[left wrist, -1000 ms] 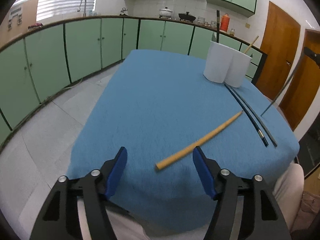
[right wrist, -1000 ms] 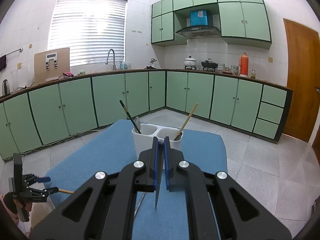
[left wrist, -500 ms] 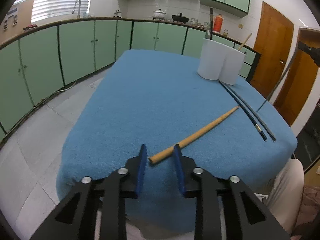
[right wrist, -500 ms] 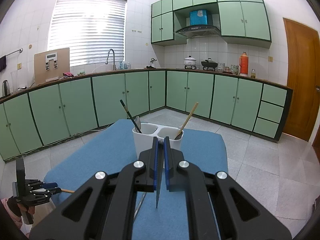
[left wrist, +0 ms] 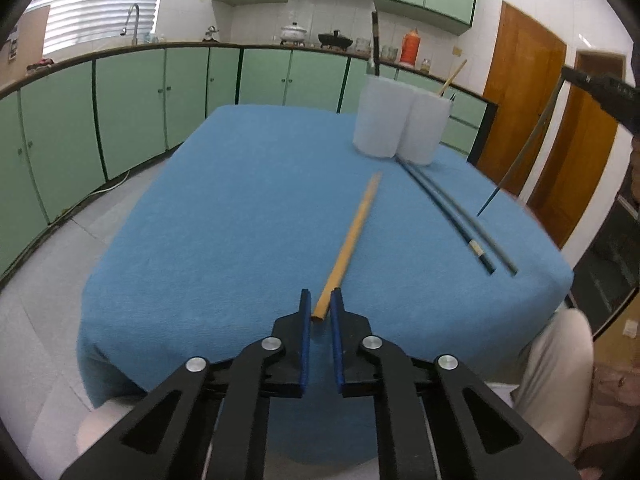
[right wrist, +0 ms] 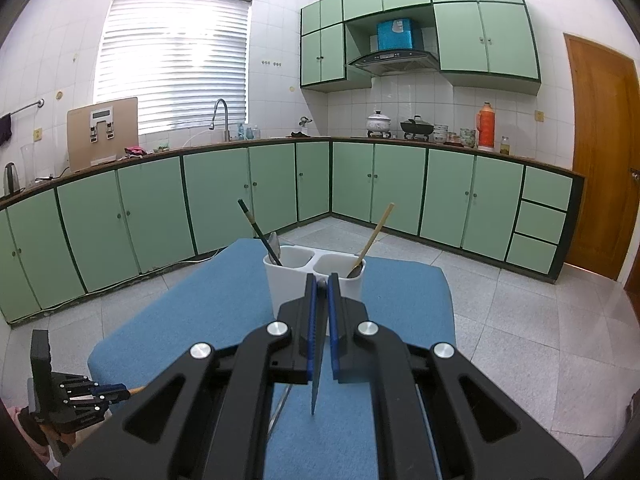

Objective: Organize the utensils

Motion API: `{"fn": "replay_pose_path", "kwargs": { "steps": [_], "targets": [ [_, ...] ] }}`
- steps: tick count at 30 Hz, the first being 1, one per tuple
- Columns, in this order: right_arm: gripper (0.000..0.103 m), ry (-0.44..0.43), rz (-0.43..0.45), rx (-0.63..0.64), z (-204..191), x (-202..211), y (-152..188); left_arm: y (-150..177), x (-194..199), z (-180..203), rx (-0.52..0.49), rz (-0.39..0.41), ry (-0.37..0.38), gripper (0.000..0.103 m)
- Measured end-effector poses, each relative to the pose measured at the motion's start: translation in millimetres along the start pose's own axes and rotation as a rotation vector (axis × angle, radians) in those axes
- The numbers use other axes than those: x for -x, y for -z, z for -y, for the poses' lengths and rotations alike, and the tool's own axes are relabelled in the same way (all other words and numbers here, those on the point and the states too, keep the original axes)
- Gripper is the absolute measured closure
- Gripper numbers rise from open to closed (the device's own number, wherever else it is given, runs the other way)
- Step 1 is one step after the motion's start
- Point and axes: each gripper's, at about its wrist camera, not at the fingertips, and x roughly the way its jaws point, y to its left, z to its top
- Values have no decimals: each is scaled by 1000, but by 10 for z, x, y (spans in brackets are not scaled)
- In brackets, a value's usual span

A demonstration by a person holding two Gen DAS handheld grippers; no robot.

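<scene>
Both tools clenched: left tool (left wrist: 320,300) (jaws just closing) on wooden chopstick (left wrist: 352,236), right tool (right wrist: 322,286) on dark chopstick (right wrist: 316,368).

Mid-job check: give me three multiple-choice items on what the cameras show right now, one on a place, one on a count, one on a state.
1. Where do the two loose dark chopsticks lie?
A. In the holder
B. On the blue cloth, right of the wooden chopstick in the left wrist view
C. On the floor

2. How many compartments has the white holder?
A. Two
B. One
C. Four

3. What state is the right gripper in?
A. Open, empty
B. Shut on a spoon
C. Shut on a dark chopstick

Answers: 1 B, both lie flat on the cloth near the holder. 2 A, two openings show side by side. 3 C, the stick hangs between the closed fingers.
</scene>
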Motion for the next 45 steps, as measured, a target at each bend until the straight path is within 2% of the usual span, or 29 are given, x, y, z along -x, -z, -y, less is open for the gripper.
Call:
{"fn": "replay_pose_path", "kwargs": {
  "steps": [5,14,20,29,37,45],
  "targets": [
    [98,-2,4,-11,34,15,2,-189,203,133,-13,92,-1,96],
    [98,-19,32,-7,24,75,-71,-797,567,396,-78,276,-6,96],
    [98,-25,46,-5,35,80,-149,-1234,734,524,-130,371,0,97],
    [99,-45,68,8,53,62,-320,-1720,763,689,-188,407,52,97],
    [99,-54,106,7,99,42,-555,-1979,775,907,-234,429,95,97],
    [99,-47,183,-1,190,3,-1033,-2354,1046,1185,-269,550,120,97]
  ]
}}
